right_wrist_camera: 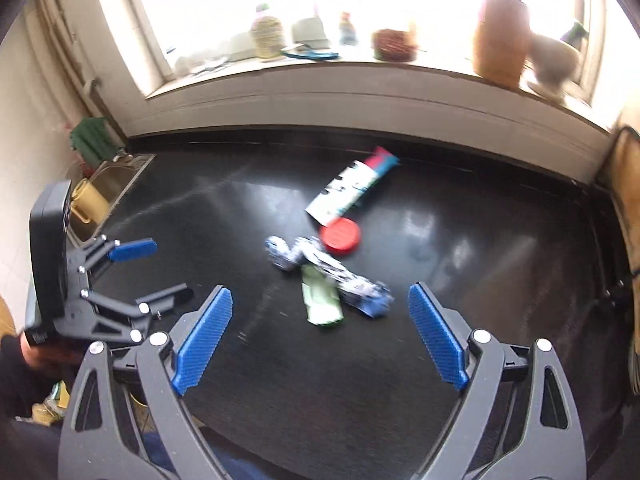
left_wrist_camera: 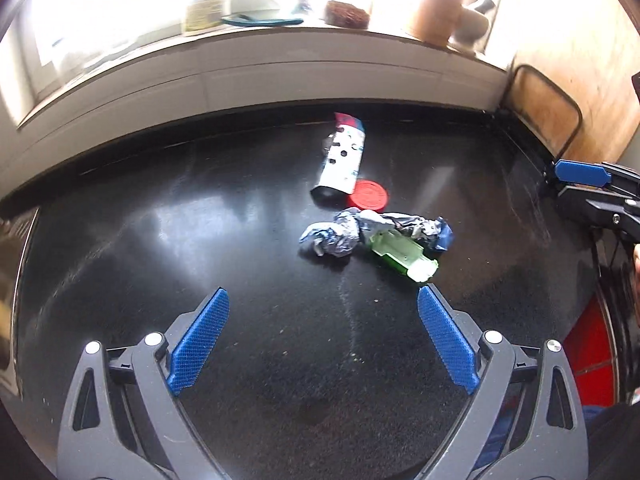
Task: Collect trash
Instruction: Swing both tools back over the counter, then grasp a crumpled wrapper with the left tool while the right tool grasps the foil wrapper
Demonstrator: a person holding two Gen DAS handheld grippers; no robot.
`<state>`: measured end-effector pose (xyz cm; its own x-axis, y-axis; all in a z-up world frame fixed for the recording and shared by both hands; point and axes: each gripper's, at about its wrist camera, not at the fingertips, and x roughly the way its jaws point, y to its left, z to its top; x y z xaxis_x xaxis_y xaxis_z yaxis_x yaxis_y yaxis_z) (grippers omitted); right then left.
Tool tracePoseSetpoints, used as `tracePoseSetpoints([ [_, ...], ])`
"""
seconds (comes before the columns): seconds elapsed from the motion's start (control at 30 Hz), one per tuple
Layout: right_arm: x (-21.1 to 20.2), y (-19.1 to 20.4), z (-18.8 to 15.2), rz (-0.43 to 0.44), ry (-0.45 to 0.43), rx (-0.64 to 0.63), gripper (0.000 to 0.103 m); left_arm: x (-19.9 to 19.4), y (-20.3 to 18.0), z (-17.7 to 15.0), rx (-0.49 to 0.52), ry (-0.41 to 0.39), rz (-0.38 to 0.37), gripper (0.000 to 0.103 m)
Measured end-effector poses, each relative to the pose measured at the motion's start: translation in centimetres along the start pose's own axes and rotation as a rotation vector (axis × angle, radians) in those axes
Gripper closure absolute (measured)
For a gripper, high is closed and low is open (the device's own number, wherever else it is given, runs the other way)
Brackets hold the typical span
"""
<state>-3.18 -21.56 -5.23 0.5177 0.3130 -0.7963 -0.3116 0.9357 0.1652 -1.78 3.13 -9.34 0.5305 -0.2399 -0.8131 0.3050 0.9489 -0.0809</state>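
Blue-padded jaws of the left gripper (left_wrist_camera: 323, 308) and right gripper (right_wrist_camera: 320, 306) hang spread wide and empty above a black countertop (left_wrist_camera: 160, 240). All 4 scraps remain uncollected mid-counter: a crumpled wrapper (left_wrist_camera: 344, 234), green carton (left_wrist_camera: 404, 258), red lid (left_wrist_camera: 367, 194) and printed tube (left_wrist_camera: 342, 158).

Left tool (left_wrist_camera: 323, 344): grey plastic linkage arms with triangular cut-outs, round silver pivot screws, two blue fingers (left_wrist_camera: 200, 340) with fine cross-hatched texture. Right tool (right_wrist_camera: 320, 340): same build, grey arms, silver screws, blue textured fingers (right_wrist_camera: 204, 340). Black boxy housing behind left tool in right wrist view. Dark sleeve at frame edge.
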Motion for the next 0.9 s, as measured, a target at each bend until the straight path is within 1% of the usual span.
tracePoseSetpoints([
  [0.1, 0.1, -1.2, -0.9, 0.001, 0.011, -0.009, 0.016, 1.2, -0.6, 0.5, 0.030, 0.014, -0.001, 0.011],
  [0.17, 0.5, -1.1, -1.0, 0.002, 0.020, -0.018, 0.016, 1.9, -0.5, 0.7, 0.038, 0.024, 0.002, 0.011],
  [0.33, 2.9, -2.4, -0.9, 0.026, 0.057, -0.057, 0.016, 4.0, 0.3, 0.9, 0.038, 0.052, 0.004, 0.011],
  [0.4, 4.3, -2.8, -0.9, 0.031, 0.078, -0.077, 0.016, 5.3, 0.6, 1.0, 0.048, 0.063, 0.000, 0.011],
  [0.47, 6.3, -3.5, -0.9, 0.032, 0.112, -0.098, 0.016, 7.0, 0.6, 1.1, 0.078, 0.089, 0.001, 0.011],
  [0.53, 7.9, -4.0, -1.1, 0.033, 0.134, -0.117, 0.016, 8.8, 0.6, 1.3, 0.112, 0.099, -0.003, 0.011],
  [0.7, 13.0, -4.7, -2.0, 0.044, 0.217, -0.214, 0.016, 12.6, 0.7, 1.7, 0.158, 0.144, -0.042, 0.011],
  [0.8, 15.3, -4.5, -2.2, 0.046, 0.255, -0.274, 0.021, 14.3, 0.6, 2.1, 0.208, 0.149, -0.050, 0.011],
  [0.9, 17.1, -4.2, -1.8, 0.055, 0.274, -0.329, 0.029, 15.4, 0.6, 2.7, 0.229, 0.150, -0.062, 0.011],
])
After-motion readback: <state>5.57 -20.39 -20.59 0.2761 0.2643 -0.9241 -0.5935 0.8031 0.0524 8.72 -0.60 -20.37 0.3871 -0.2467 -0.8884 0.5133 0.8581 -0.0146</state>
